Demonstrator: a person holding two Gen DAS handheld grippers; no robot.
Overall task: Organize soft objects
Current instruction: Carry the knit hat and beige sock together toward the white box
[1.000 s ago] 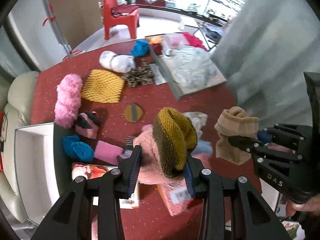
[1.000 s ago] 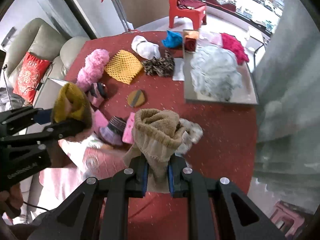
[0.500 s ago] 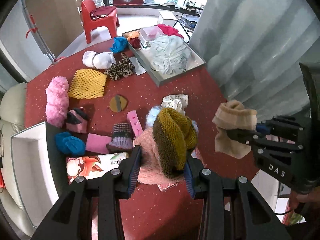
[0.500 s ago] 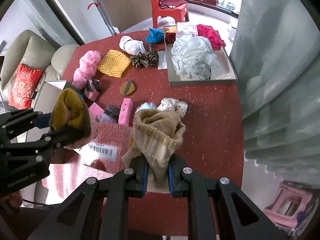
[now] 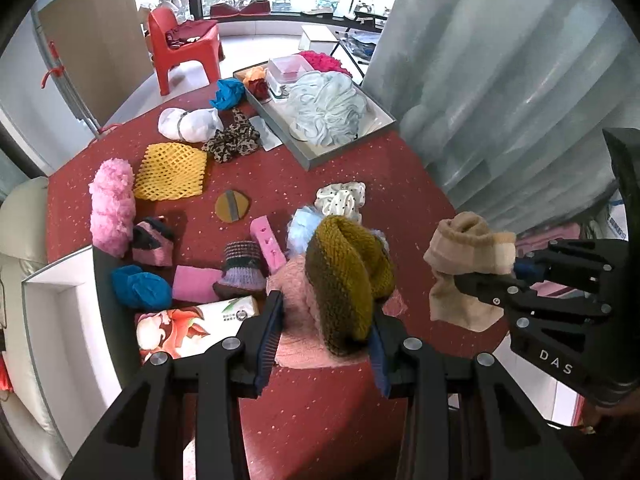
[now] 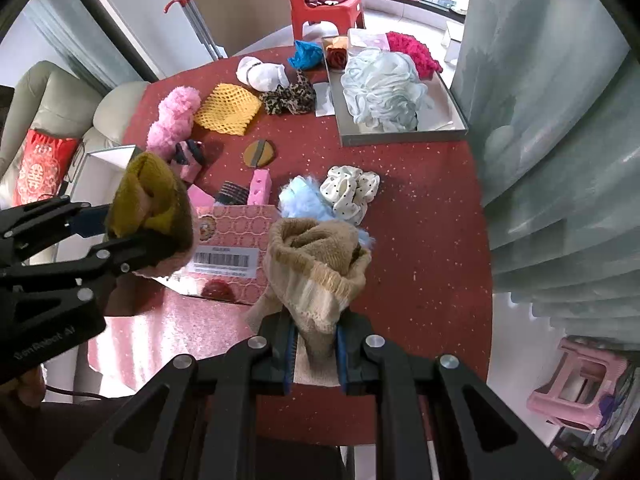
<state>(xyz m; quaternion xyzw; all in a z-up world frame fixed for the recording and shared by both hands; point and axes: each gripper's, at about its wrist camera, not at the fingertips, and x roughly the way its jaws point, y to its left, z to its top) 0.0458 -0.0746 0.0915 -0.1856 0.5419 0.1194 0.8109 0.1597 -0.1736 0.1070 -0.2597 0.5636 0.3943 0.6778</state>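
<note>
- Fingers (image 5: 267, 332) of the left gripper (image 5: 326, 334) part-open, clamped on a mustard knit roll (image 5: 346, 276) with pink knit bunched beside it, held above the counter (image 5: 328, 412).
- Fingers (image 6: 343, 354) of the right gripper (image 6: 316, 356) pinched tight on a beige knit sock (image 6: 316, 276), cuff end up, also clear of the counter.
- Just behind the beige knit sock: pale blue fluff (image 6: 302, 198) and a polka-dot scrunchie (image 6: 352, 192), lying touching each other.
- Left of the beige knit sock: a pink patterned box (image 6: 236, 248) with a barcode label.
- Farther back from the sock: grey tray (image 6: 400, 138) holding a pale blue mesh pouf (image 6: 382, 88) and a magenta fluffy piece (image 6: 414, 52).
- Left of the tray: leopard scrunchie (image 6: 290, 98), yellow net (image 6: 228, 108), pink fluffy roll (image 6: 174, 120).
</note>
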